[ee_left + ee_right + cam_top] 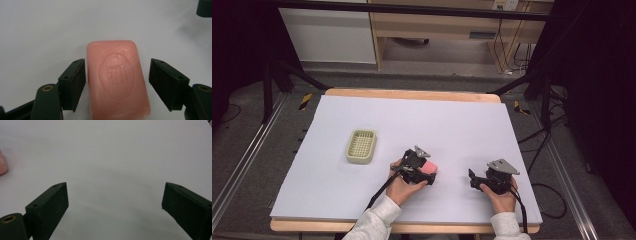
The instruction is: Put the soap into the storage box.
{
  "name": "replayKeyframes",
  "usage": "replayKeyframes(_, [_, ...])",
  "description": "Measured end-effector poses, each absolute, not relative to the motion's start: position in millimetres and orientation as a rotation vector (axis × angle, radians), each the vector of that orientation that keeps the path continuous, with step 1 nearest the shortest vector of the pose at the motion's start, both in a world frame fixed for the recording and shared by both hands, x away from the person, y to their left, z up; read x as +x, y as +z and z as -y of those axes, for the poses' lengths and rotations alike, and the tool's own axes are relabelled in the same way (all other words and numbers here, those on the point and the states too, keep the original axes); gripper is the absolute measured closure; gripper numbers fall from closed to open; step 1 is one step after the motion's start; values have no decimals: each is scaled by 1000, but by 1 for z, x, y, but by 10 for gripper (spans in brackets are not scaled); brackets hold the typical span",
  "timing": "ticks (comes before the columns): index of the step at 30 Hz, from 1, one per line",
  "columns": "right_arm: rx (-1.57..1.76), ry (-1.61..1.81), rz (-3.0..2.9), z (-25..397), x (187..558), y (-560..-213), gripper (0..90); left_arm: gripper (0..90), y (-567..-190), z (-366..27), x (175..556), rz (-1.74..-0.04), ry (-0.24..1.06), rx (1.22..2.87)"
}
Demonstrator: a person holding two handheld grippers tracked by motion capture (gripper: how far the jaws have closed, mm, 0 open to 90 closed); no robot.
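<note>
On the white sheet [452, 125] that covers the wooden table [412, 94], a pale green slatted soap dish [361, 146] sits left of centre, well apart from both grippers, with bare sheet between it and the pink soap bar [430, 166]. The soap lies flat on the sheet near the front middle, just under the nose of the left gripper [427, 172], which a hand [399, 187] in a light grey sleeve holds.

In the left gripper view the soap bar [117, 77] rests between the two black jaws of the left gripper [117, 85]. The jaws stand spread: the left pad [75, 83] is right beside the bar's edge, touching or nearly so, while the right pad [166, 82] is clearly apart from it. Nothing is squeezed. An oval stamp is pressed into the bar's top face, with raised lettering inside it that is too soft to read with certainty. The bar's long axis runs along the line of the jaws, away from the camera, slightly tilted.

The right gripper [476, 180] rests on the sheet to the right of the soap, near but apart, held in the other hand [502, 197]. In the right gripper view its jaws [115, 207] are wide apart over bare sheet, gripping nothing; a sliver of the pink bar [2, 166] shows at the left edge
</note>
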State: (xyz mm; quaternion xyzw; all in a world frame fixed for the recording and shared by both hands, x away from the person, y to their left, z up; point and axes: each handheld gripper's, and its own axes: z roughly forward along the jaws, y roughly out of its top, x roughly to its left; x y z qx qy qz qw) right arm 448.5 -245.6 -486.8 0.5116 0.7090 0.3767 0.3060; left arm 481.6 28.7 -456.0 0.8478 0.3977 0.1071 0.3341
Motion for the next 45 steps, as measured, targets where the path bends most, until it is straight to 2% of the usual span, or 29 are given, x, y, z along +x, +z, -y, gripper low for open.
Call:
replayKeyframes(10, [1355, 998, -1877, 246, 448, -487, 72, 303, -467, -23, 486, -1059, 284, 2280])
replayKeyframes(29, [1351, 995, -1881, 246, 449, -487, 72, 339, -466, -20, 488, -1049, 286, 2323])
replayKeyframes(45, [1354, 997, -1880, 246, 449, -487, 72, 373, -465, -20, 488, -1074, 287, 2306])
